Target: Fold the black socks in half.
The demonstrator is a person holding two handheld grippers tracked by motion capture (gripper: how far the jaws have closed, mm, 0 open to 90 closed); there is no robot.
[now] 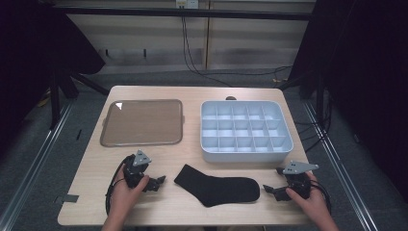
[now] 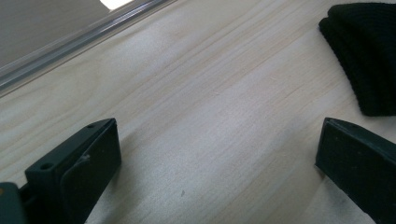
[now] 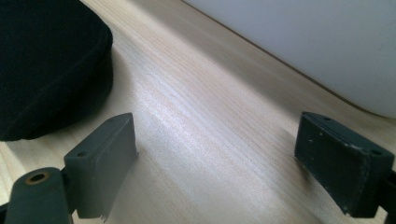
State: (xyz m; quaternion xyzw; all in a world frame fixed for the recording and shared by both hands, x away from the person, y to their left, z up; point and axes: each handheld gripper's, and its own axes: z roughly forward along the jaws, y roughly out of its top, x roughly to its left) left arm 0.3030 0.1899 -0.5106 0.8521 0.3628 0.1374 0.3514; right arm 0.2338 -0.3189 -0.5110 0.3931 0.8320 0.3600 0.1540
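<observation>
A black sock point(image 1: 219, 186) lies flat on the wooden table near its front edge, cuff to the left and toe to the right. My left gripper point(image 1: 159, 183) rests low on the table just left of the cuff, open, with bare wood between its jaws; the sock's cuff point(image 2: 364, 56) shows at the upper right of the left gripper view. My right gripper point(image 1: 269, 190) sits just right of the toe, also open and holding nothing. The sock's toe point(image 3: 46, 65) fills the upper left of the right gripper view.
A brown tray point(image 1: 142, 122) lies at the back left. A pale grey divided box point(image 1: 245, 131) with several compartments stands at the back right; its wall point(image 3: 327, 42) rises close behind the right gripper. The tray's rim point(image 2: 70, 42) runs behind the left gripper.
</observation>
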